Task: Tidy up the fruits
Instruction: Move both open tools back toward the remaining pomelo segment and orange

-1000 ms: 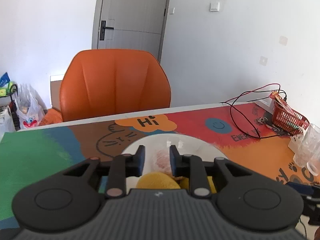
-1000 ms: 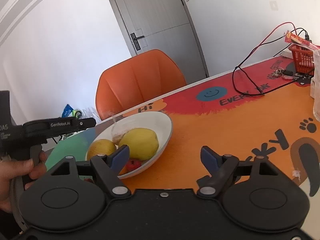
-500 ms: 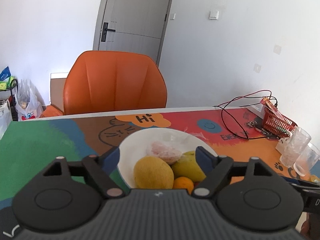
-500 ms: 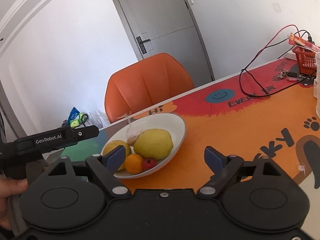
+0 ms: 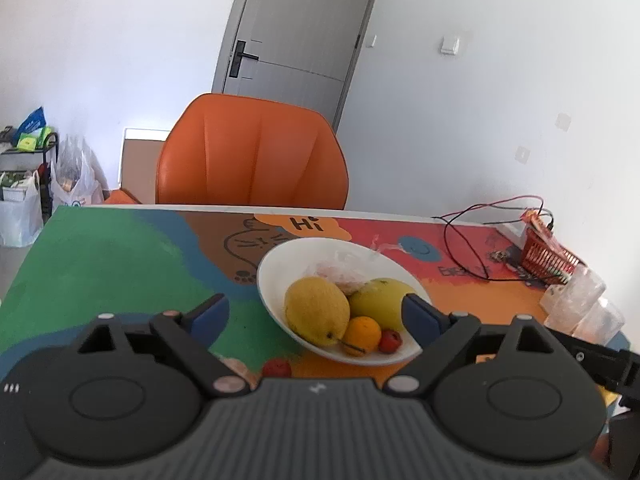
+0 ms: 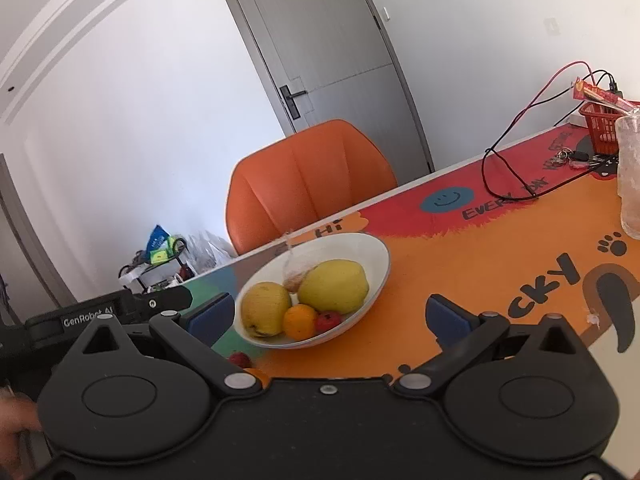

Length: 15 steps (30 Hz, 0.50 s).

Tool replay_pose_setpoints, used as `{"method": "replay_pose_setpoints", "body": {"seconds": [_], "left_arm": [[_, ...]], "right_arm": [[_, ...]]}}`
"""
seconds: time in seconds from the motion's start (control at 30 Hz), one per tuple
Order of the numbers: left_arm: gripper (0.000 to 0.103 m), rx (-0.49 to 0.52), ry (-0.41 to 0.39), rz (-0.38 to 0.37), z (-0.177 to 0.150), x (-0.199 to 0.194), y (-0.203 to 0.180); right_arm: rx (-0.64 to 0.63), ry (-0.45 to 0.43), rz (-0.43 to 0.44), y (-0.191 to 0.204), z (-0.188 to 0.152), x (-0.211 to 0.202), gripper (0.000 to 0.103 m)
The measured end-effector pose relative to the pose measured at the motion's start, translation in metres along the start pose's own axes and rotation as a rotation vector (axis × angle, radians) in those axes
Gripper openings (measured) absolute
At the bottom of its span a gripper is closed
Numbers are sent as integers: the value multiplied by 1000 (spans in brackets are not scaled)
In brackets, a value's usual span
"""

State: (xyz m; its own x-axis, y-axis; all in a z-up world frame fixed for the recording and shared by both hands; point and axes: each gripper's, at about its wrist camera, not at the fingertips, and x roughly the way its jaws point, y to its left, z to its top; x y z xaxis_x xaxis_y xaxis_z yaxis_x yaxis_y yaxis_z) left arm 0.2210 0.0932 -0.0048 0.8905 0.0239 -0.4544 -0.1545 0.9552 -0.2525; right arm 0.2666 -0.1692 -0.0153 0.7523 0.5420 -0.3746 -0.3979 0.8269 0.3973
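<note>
Both grippers, left (image 5: 316,312) and right (image 6: 330,314), gape wide, empty; one small red fruit (image 5: 276,368) lies outside the white ceramic bowl (image 5: 280,312); probably collect it next.

Bowl (image 5: 276,264) on the table (image 5: 100,264) holds 4 fruits; 1 small fruit (image 5: 277,368) lies just before it, chair (image 5: 252,152) behind.

White bowl (image 5: 276,264) w/ yellow pears, orange, red fruit; multicolour cartoon-print table (image 5: 100,252); orange chair (image 5: 252,152).
</note>
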Motion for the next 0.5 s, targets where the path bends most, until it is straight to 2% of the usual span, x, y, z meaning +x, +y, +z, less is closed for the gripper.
{"method": "replay_pose_setpoints", "body": {"seconds": [0.37, 0.5], "left_arm": [[97, -18, -30, 7, -7, -42, -8], [99, -17, -23, -11, -11, -56, -11]], "right_arm": [[-12, -23, -19, 2, -5, -42, 103], [-3, -17, -19, -2, -7, -48, 103]]}}
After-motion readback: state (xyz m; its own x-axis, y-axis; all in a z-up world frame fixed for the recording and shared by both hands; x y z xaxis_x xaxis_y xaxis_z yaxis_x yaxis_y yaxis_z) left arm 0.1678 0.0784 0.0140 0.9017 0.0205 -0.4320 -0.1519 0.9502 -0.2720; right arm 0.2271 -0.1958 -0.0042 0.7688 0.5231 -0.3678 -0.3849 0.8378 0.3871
